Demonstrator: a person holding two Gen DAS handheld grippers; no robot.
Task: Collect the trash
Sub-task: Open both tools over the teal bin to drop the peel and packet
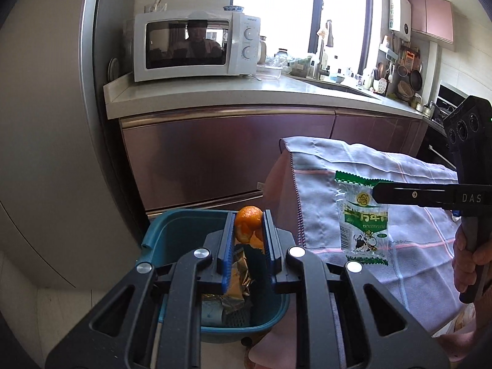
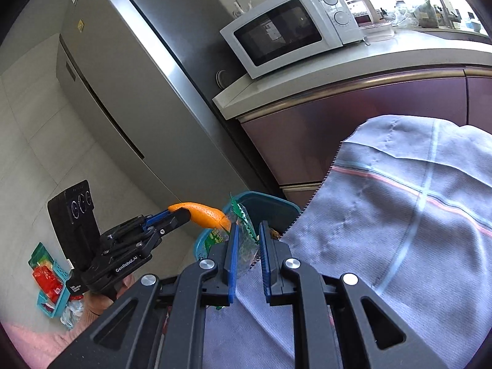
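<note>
Over the teal plastic bin on the floor, both hands hover w/ trash. Left hand-held gripper is nearly closed, blue pads pinching a curled orange mandarin peel; it sits above the bin's opening, which already holds crumpled gold and grey wrappers. Right hand-held gripper is nearly closed too, clamped on a clear plastic milk-snack wrapper w/ green print and a cartoon cow; in the left wrist view that wrapper hangs in front of the grey checked cloth draped over the bench, beside the bin rather than over it. Risks, as I judge: the wrapper is light and floppy, so letting go too early drops it on the cloth or floor, not in the bin; the peel is gripped at its edge, so it could tear or slip out. Both grippers converge on one small opening, so they may knock each other. Cloth edge hangs just beside the bin rim and could snag the wrapper. Around: a white microwave on the pale counter, pink-brown cabinet fronts below, a steel fridge at left, and a small teal basket w/ red packets on the floor, well apart from the bin.
</note>
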